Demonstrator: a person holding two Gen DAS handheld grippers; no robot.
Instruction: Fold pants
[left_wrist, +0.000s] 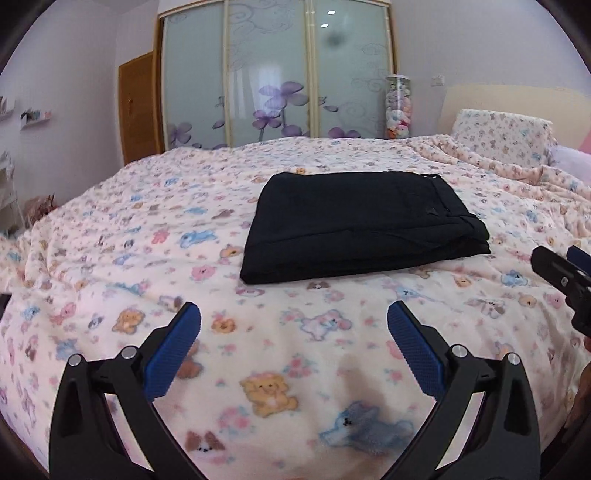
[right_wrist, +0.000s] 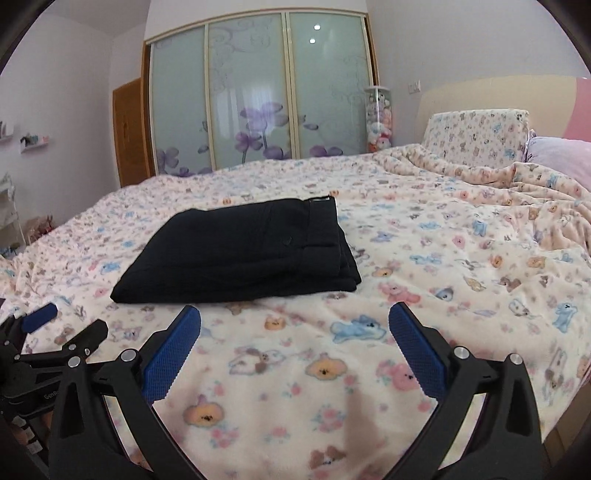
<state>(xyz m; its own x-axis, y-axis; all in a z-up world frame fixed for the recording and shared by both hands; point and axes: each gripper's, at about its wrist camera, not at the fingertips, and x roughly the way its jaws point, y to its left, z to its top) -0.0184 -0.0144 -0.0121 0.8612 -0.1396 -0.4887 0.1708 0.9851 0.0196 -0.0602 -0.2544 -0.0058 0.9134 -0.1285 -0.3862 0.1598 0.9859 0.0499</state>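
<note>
Pants (left_wrist: 364, 225) lie in a compact dark rectangle near the middle of the bed (left_wrist: 155, 258), layers stacked, waistband edge toward the headboard side. I judge the folding itself to be finished or very nearly so: I see no loose leg trailing out. My left hand-held gripper (left_wrist: 294, 323) hangs over the bedspread short of the bundle, jaws spread wide and holding nothing. My right hand-held gripper (right_wrist: 294, 323) is likewise wide apart and empty, near the bundle's front edge but not touching it. If anything is left, I think it is a light press to flatten the stack, or simply pulling both tools clear. For writing, I can make out only a partial "Gen" on the black frame of the other tool in the right view; the pale strip at the waistband is too small to read.
</note>
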